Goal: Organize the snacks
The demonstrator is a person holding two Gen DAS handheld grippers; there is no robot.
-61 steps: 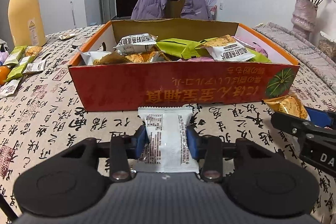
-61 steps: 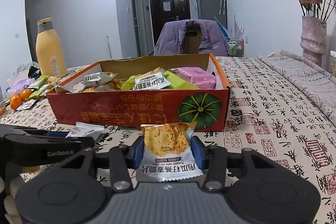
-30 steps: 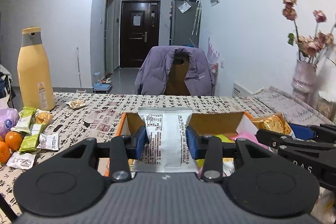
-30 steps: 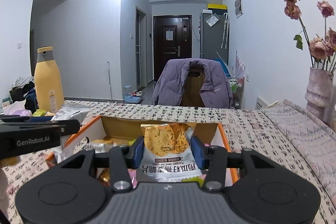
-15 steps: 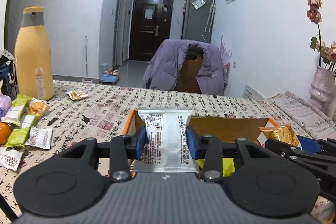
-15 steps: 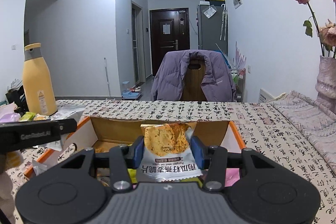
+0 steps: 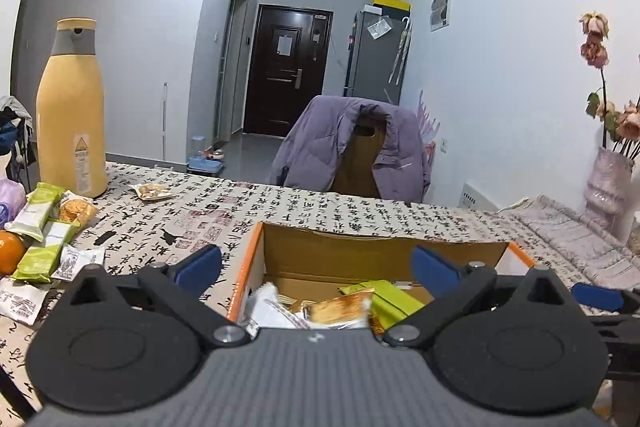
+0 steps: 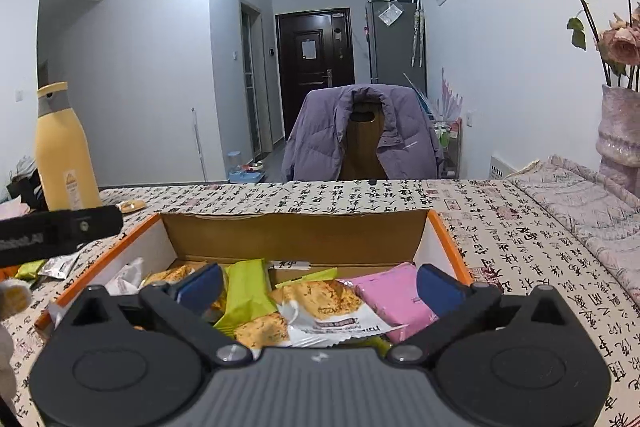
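Note:
The orange-rimmed cardboard box (image 7: 245, 269) stands right below both grippers, holding several snack packets. My left gripper (image 7: 316, 263) hangs over its left end, jaws opening wide, nothing between the blue pads. A white packet (image 7: 264, 307) and a cracker packet (image 7: 340, 307) lie in the box beneath it. My right gripper (image 8: 320, 285) hovers over the box (image 8: 448, 243), jaws also opening and empty. A cracker packet with a white end (image 8: 324, 307) lies below it between a green packet (image 8: 246, 291) and a pink one (image 8: 396, 303).
Loose green and white snack packets (image 7: 44, 247) and an orange (image 7: 8, 251) lie on the patterned tablecloth at left, near a tall yellow bottle (image 7: 72, 115). One small packet (image 7: 152, 191) sits farther back. A vase (image 7: 608, 183) stands at right, and a chair with a purple jacket (image 7: 352, 151) behind.
Both grippers have opened and let go. The white packet has left the left jaws and the cracker packet the right jaws. Both hands sank slightly toward the box.

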